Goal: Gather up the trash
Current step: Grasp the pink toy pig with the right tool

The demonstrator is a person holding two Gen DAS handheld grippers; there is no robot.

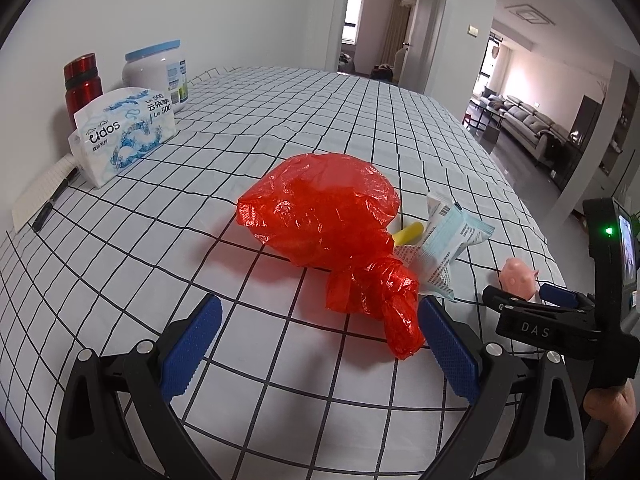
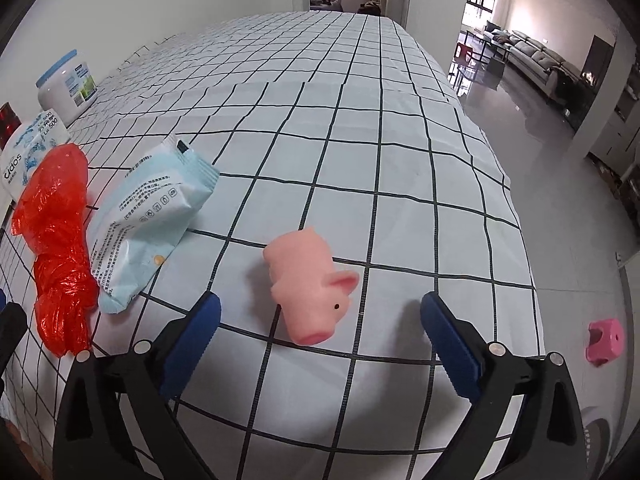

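Two hand-held grippers wide apart, empty | right (image 2: 320, 324) straddles pink pig (image 2: 312, 292) | left (image 1: 320, 332) at red bag (image 1: 320, 208)

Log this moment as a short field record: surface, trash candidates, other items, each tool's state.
surface: checked tablecloth
trash candidates: knotted red plastic bag; pale blue wrapper
other items: pink pig toy; yellow object, partly hidden; tissue pack; white jar; red bottle
left tool: open, beside bag's knot
right tool: open, pig between fingers, untouched
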